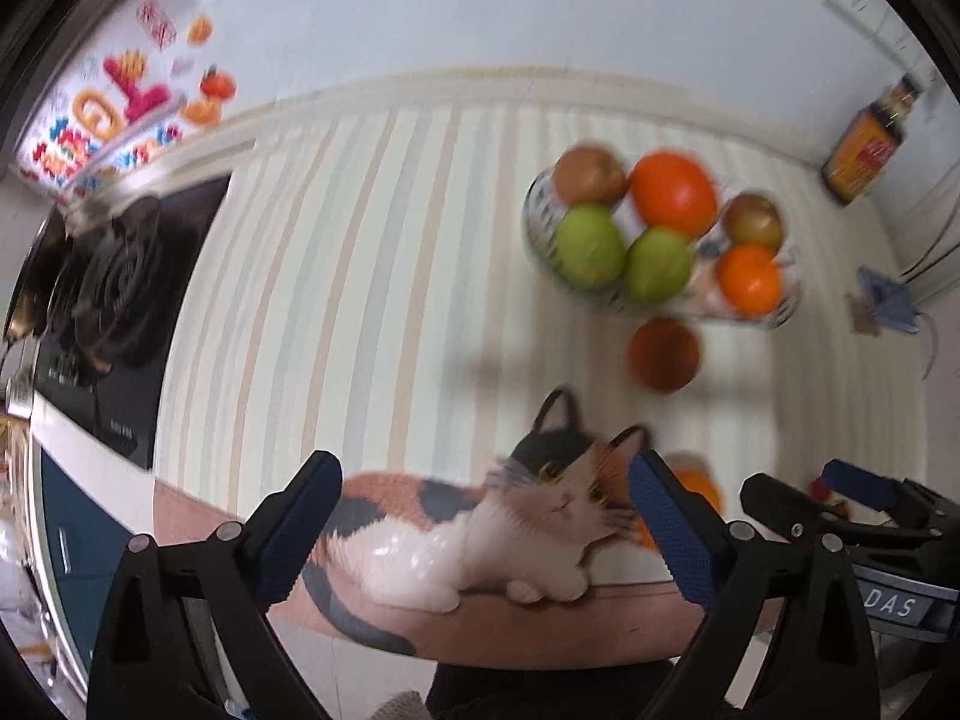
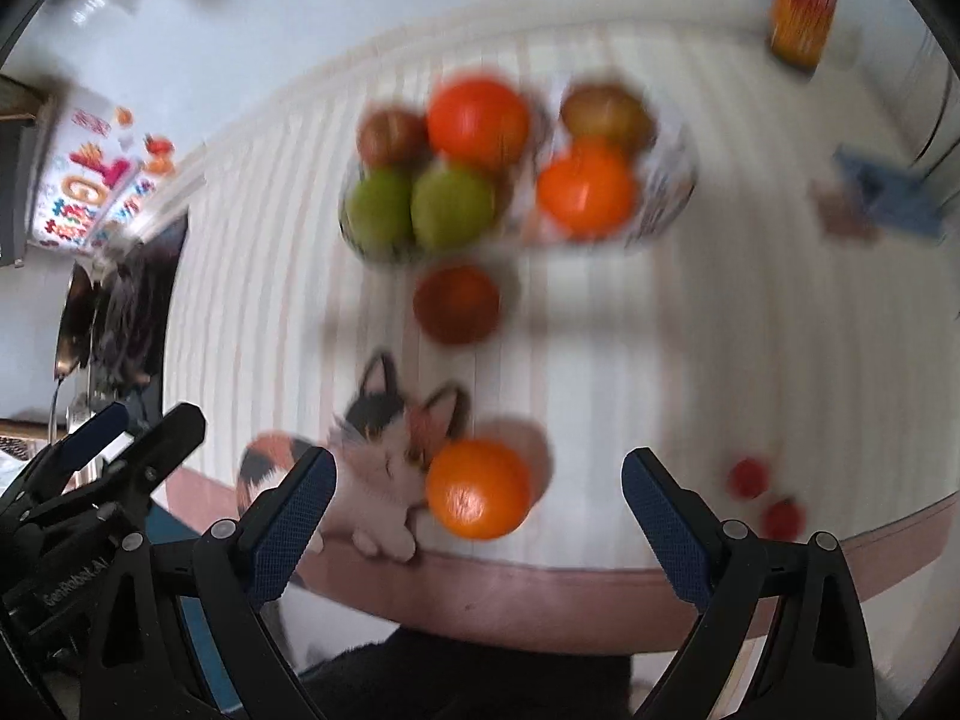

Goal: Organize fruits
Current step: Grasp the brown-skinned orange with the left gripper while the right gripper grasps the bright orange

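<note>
Surface: striped cloth (image 2: 750, 330) on counter.
Bowl (image 1: 540, 228): far side of cloth; holds two green fruits, two oranges, two brownish fruits.
Loose fruit: dark red fruit (image 2: 457, 304) just before bowl; orange (image 2: 479, 489) near front edge, touching cat figurine (image 1: 480, 534); two small red fruits (image 2: 765, 498) to its right.
Left gripper (image 1: 483, 531): jaws wide, nothing gripped, above figurine.
Right gripper (image 2: 477, 525): jaws wide, nothing gripped, above orange.

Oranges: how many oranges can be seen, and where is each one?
3. One large orange in the left bowl, one orange in the right bowl, and one orange loose on the table beside the cat figurine. Others may be hidden.
</note>
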A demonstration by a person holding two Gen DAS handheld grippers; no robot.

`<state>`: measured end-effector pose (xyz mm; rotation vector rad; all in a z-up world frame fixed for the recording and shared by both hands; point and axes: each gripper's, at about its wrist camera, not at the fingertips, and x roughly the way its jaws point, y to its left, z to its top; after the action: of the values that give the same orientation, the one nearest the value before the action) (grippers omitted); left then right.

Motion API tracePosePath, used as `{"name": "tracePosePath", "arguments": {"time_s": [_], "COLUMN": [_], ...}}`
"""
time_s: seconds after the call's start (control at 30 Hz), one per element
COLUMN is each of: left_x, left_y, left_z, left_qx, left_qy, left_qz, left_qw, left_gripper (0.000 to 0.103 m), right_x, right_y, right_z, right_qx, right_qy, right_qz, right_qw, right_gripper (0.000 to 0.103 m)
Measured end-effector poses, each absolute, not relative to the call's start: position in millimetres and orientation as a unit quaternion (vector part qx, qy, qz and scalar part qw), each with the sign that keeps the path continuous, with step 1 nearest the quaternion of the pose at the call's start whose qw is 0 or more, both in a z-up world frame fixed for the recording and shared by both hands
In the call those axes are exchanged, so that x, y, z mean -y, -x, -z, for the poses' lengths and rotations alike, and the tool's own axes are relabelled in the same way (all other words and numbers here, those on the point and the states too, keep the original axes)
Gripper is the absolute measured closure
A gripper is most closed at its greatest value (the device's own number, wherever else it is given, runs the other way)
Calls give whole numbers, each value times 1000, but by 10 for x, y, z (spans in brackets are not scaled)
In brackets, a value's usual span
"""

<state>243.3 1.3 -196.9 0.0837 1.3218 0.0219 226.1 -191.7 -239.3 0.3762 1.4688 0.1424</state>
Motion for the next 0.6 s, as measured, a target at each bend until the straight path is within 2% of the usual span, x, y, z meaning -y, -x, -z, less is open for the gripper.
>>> {"name": "tracePosePath", "arguments": {"time_s": [0.23, 0.37, 0.4, 0.43, 0.6], "left_x": [-86, 17, 56, 104, 455], "left_y": [-2388, -2483, -2523, -2572, -2856], "left_z": [2350, 2403, 2417, 2434, 2514], "left_qx": [-652, -657, -659, -661, -670], "left_qy": [-42, -48, -49, -45, -45], "left_qz": [-27, -22, -18, -10, 25], "left_qw": [756, 752, 751, 749, 741], "left_gripper": [5, 5, 5, 5, 5], "right_x": [1715, 1548, 1544, 1574, 1921], "right_y": [-2213, -2205, -2194, -2185, -2155], "right_z": [3124, 3317, 3332, 3332, 3286], "right_qx": [-709, -719, -717, -712, -706], "right_qy": [-200, -153, -142, -142, -166], "right_qz": [-84, -91, -90, -90, -72], "right_qw": [671, 672, 677, 681, 685], "right_gripper": [8, 19, 29, 35, 34]}}
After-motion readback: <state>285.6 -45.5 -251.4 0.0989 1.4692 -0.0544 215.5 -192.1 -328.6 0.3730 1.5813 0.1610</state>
